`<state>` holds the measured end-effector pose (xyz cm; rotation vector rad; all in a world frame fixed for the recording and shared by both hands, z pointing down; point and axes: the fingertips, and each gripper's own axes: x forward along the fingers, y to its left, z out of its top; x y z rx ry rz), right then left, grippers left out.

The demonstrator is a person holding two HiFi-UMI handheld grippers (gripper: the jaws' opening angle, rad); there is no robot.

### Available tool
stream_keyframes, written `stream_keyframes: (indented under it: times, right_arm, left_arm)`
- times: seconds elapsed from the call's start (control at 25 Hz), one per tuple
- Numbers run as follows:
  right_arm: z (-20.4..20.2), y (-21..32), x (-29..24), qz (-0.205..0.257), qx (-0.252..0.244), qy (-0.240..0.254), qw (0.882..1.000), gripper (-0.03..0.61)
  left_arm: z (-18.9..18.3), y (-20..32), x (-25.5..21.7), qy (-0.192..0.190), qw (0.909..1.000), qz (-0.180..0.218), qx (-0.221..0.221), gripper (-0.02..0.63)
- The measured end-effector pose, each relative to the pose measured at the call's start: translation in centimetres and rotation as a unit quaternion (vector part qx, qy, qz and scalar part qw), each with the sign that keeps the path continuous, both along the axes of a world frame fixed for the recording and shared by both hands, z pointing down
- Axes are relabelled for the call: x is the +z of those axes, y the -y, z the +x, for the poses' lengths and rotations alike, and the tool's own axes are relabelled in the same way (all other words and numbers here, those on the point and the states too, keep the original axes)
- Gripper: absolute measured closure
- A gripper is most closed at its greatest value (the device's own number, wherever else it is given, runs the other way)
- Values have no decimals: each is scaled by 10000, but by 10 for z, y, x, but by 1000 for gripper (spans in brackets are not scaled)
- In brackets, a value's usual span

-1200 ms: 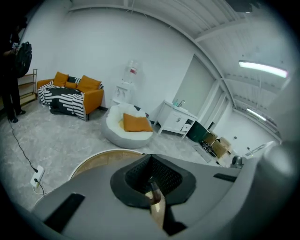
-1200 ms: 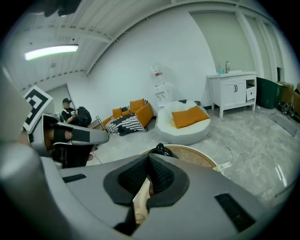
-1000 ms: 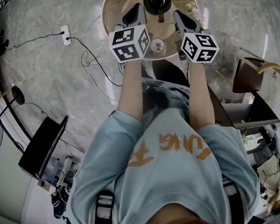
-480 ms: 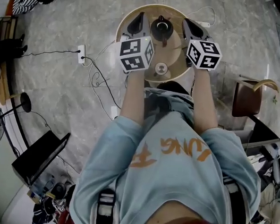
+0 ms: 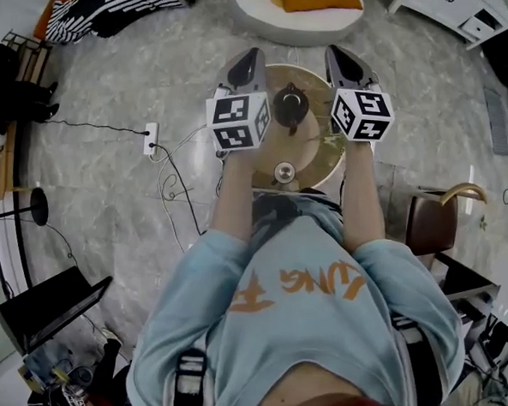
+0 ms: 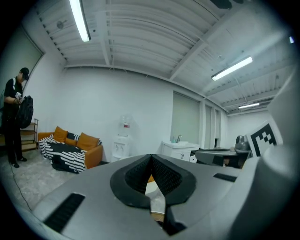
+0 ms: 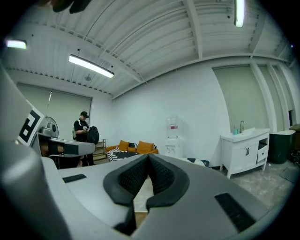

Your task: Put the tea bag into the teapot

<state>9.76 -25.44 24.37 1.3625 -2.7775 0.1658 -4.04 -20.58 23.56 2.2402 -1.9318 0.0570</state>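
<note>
We hold both tools out over a round wooden desk [image 5: 310, 163], one on each side of the teapot [image 5: 290, 106]. The dark teapot stands upright near the middle of the desk. The left tool [image 5: 251, 57] hangs just left of the teapot and the right tool [image 5: 334, 52] just right of it, both apart from it.

In the left gripper view the left tool [image 6: 151, 156] is closed. Its ribbed pads [image 6: 166, 174] meet at the tips with nothing between them. In the right gripper view the right tool [image 7: 148, 155] is closed in the same way, tip against tip, and holds nothing.

We cannot make out the tea bag in any view.

On the near side of the teapot, toward us, a small round metal thing [image 5: 284, 170] sits on the desk; we cannot tell whether it is a cup or a lid. Left of the teapot, off the desk, a white power strip [image 5: 151, 137] lies on the grey floor [image 5: 100, 188] with cables trailing from it. Right of the teapot and nearer to us stands a brown chair [image 5: 429, 224]. Far beyond the teapot and to its left is an orange sofa [image 6: 75, 143] with a striped blanket, and a person [image 6: 15, 119] stands near it.
</note>
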Motion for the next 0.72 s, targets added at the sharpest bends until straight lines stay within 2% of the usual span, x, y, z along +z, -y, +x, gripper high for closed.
stream_keyframes:
  times: [0.24, 0.48, 0.72]
  right_arm:
    - [-13, 22, -32, 355, -86, 17, 9993, 566]
    - [-27, 21, -49, 564, -215, 6, 9982, 566]
    - [-15, 27, -58, 745, -291, -29, 9968, 566]
  left_arm:
    - [-35, 10, -12, 219, 9990, 68, -391, 588]
    - [-34, 10, -33, 310, 9985, 297, -331, 588]
    - [-23, 17, -39, 291, 9980, 397, -395, 588]
